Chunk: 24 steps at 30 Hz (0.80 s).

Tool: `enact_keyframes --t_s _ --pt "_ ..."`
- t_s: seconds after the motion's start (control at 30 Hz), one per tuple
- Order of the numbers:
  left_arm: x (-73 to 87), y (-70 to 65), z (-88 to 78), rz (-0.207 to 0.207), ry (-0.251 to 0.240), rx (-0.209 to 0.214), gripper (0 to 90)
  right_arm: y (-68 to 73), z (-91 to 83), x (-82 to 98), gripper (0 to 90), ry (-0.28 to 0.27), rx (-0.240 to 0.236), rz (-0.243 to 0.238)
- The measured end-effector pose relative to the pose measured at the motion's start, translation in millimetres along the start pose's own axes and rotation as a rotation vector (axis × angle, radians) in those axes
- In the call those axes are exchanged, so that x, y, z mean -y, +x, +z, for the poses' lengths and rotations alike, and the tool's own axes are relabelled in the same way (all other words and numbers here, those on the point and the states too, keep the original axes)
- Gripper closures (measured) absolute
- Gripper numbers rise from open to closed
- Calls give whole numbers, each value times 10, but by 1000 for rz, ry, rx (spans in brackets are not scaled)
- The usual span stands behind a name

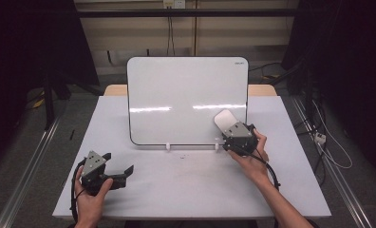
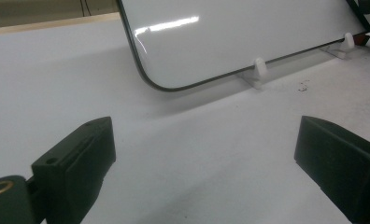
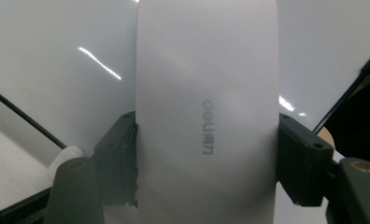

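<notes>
Here my right gripper clamps a white rounded eraser against the glossy whiteboard on the pale counter, my left gripper gaping wide.

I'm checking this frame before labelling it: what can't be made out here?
- High view: the white eraser is half hidden behind the right claw.
- Right gripper view: whether the eraser's face touches the whiteboard; the eraser's own body hides it.
- Left gripper view: the whiteboard's top is cut off by the edge; the left claw holds nothing.
</notes>
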<state>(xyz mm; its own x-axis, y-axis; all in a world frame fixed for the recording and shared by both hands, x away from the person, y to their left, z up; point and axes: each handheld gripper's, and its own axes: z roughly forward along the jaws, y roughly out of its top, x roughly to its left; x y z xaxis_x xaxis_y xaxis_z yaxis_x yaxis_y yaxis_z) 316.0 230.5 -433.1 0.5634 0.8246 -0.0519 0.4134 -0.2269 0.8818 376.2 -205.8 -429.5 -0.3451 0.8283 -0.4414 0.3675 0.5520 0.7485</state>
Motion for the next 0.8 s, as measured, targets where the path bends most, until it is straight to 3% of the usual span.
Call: enact_keyframes --t_s 0.43,0.8 --pt "-4 -7 12 -7 0 3 54 -48 4 0 293 2 -40 53" --pt "-11 -17 44 -8 15 3 54 -72 12 7 121 3 -53 84"
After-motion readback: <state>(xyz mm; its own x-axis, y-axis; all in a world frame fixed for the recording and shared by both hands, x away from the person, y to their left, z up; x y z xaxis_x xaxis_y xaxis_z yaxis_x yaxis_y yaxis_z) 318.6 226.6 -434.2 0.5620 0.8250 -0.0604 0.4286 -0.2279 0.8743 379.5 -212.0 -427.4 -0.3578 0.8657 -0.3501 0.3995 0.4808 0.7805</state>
